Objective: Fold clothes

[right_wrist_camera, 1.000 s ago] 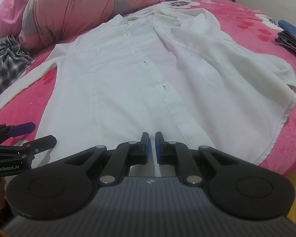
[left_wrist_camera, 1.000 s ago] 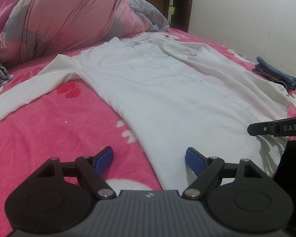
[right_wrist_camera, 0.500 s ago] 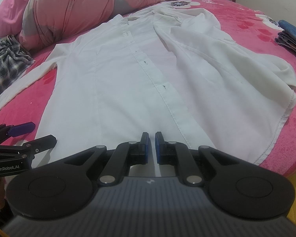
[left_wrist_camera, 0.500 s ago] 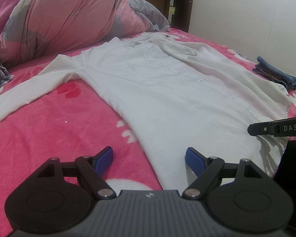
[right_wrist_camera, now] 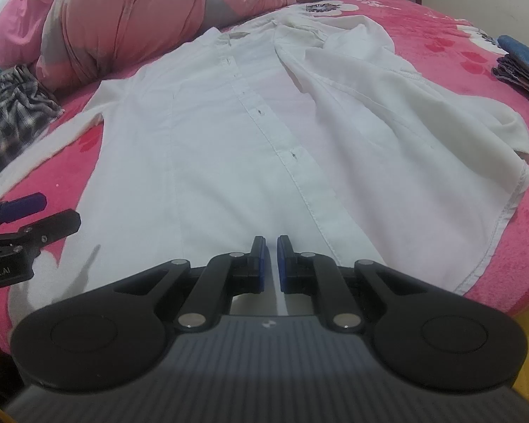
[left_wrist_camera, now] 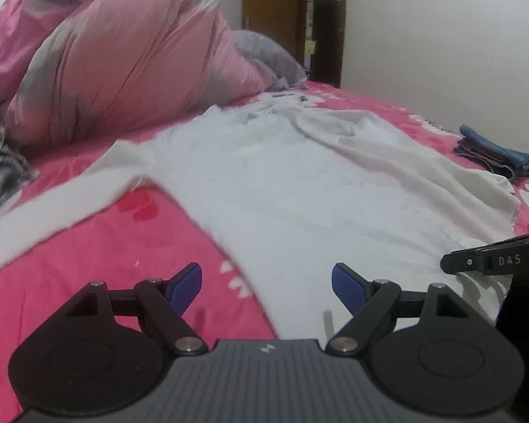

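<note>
**A:** Where is the shirt [right_wrist_camera: 229,148] lying?

**B:** It is lying spread front-up on the bed [right_wrist_camera: 469,67], collar towards the quilt [right_wrist_camera: 130,21], hem towards the grippers. One sleeve [left_wrist_camera: 53,204] is stretching out flat towards the plaid cloth [right_wrist_camera: 14,112]; the other side is lying doubled over the body in loose ripples, on the side of the blue stack [right_wrist_camera: 522,60].

**A:** And the grippers?

**B:** The left gripper [left_wrist_camera: 266,285] is hovering at the hem corner with its fingers wide apart, nothing between them. The right gripper [right_wrist_camera: 271,261] is sitting at the hem, just beside the placket, its pads [right_wrist_camera: 259,257] drawn nearly together with a thin slit between. I cannot tell whether any cloth is caught there.

**A:** How is the shirt going to handle?

**B:** I am judging it light, thin and limp. The pink of the bed is showing through it, so it is sagging wherever it is not held, and it is probably clinging a little to the fleecy bed.

**A:** Where to take hold, then?

**B:** I am favouring the stitched edges: the hem, the side seam by the left gripper, the placket, the cuff. They are firmer than the open cloth, and pinching there is less likely to be bunching a single layer.

**A:** Is it half folded or being opened out?

**B:** The doubled side is fitting either; I am not deciding.
</note>
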A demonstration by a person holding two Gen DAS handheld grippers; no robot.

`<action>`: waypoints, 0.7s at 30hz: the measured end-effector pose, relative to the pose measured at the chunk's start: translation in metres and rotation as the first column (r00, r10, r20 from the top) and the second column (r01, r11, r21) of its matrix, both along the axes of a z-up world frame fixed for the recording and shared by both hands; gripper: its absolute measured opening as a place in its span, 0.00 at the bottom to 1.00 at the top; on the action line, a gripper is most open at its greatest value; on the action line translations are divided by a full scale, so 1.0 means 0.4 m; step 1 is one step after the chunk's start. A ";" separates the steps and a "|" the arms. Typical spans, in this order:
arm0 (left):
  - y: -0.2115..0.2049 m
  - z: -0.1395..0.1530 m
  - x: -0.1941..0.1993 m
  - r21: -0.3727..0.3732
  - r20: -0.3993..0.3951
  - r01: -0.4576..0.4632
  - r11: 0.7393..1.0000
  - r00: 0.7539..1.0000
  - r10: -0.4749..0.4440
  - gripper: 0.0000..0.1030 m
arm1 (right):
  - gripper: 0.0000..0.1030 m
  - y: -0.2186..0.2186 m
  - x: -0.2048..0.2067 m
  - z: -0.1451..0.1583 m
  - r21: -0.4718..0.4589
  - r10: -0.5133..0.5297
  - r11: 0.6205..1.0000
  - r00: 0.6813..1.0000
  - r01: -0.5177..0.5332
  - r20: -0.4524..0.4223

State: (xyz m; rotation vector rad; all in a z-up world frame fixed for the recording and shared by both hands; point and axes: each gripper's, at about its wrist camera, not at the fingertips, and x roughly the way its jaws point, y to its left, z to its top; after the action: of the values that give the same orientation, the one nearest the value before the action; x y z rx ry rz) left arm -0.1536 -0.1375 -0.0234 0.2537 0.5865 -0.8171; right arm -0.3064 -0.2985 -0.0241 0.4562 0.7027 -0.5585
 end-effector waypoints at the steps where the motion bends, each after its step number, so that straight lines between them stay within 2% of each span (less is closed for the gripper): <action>1: -0.008 0.002 -0.003 -0.001 0.000 0.013 1.000 1.000 -0.013 0.80 | 0.07 0.000 -0.006 0.007 -0.001 -0.002 1.000 1.000 0.002 0.013; 6: -0.062 -0.016 -0.025 0.028 -0.014 0.084 0.996 0.996 -0.084 0.80 | 0.07 -0.013 -0.071 0.060 -0.044 -0.039 0.998 0.994 0.043 0.099; 12: -0.115 -0.054 -0.043 0.083 -0.045 0.128 0.988 0.991 -0.125 0.80 | 0.13 -0.114 -0.210 0.094 -0.058 -0.194 0.977 0.968 0.205 0.162; 16: -0.120 -0.060 -0.039 0.094 -0.052 0.123 0.988 0.992 -0.118 0.80 | 0.16 -0.215 -0.284 0.091 -0.010 -0.313 0.948 0.933 0.320 0.181; 21: -0.124 -0.064 -0.036 0.104 -0.057 0.115 0.988 0.992 -0.110 0.80 | 0.27 -0.293 -0.287 0.071 0.033 -0.332 0.943 0.926 0.331 0.180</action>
State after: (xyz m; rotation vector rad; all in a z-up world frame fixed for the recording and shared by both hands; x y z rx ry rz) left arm -0.1680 -0.1871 -0.0490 0.3670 0.6700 -0.9046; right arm -0.4213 -0.4157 0.0043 0.6260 0.4502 -0.8232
